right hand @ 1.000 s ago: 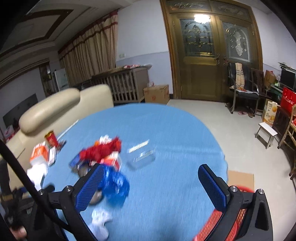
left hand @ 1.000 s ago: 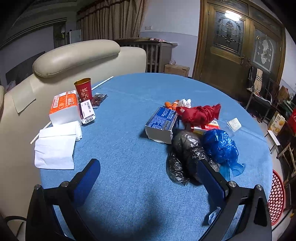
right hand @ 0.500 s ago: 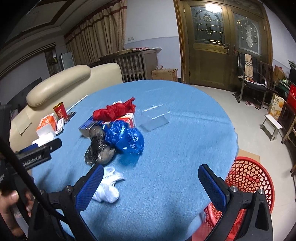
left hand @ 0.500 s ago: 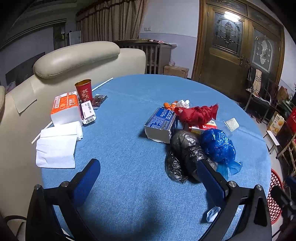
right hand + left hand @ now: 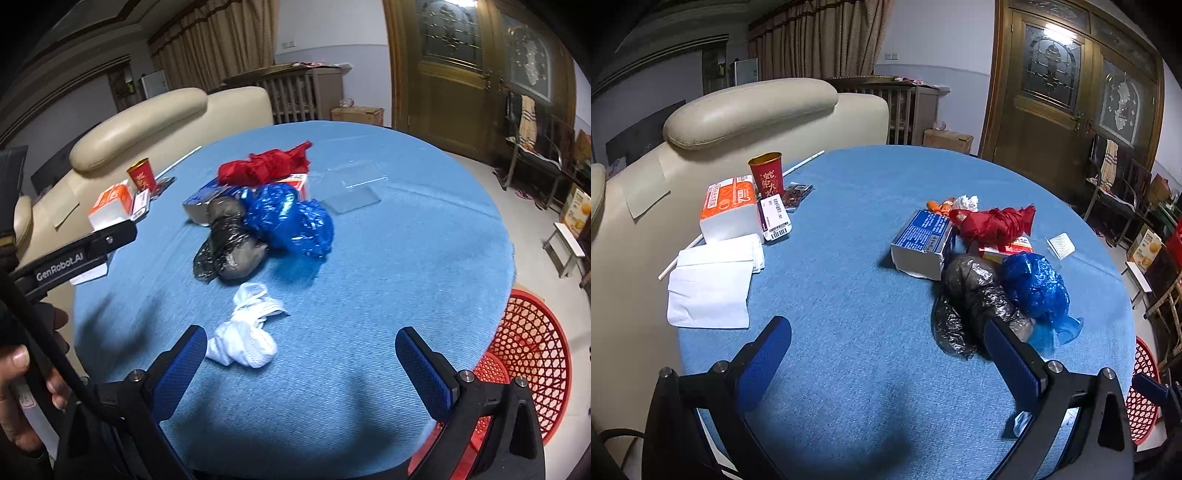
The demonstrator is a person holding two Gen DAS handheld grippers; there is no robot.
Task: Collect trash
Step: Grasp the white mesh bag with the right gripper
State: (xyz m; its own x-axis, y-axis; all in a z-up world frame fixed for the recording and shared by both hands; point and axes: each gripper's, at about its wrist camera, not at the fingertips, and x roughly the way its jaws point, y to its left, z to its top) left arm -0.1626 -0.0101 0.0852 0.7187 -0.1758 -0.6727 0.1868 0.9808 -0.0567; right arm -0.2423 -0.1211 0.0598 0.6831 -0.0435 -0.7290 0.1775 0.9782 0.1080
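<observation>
A pile of trash lies on the round blue table (image 5: pixel 849 295): a black plastic bag (image 5: pixel 975 291), a blue plastic bag (image 5: pixel 1034 284), a red bag (image 5: pixel 993 221) and a blue-topped carton (image 5: pixel 923 240). In the right wrist view the black bag (image 5: pixel 229 243), blue bag (image 5: pixel 291 218) and red bag (image 5: pixel 266 166) lie mid-table, and a crumpled white tissue (image 5: pixel 247 328) lies just ahead of my right gripper (image 5: pixel 301 365). My right gripper is open and empty above the table's near edge. My left gripper (image 5: pixel 886 354) is open and empty, its right finger beside the black bag.
A red mesh basket (image 5: pixel 532 369) stands on the floor at the table's right. A red cup (image 5: pixel 766 179), an orange tissue pack (image 5: pixel 727 210) and white napkins (image 5: pixel 713 280) sit at the table's left by a cream sofa (image 5: pixel 738 110). A clear plastic lid (image 5: pixel 351 199) lies farther back.
The right gripper has swung left and moved in toward the table; the white tissue and trash pile now sit closer in front of it. The left gripper has hardly moved.
</observation>
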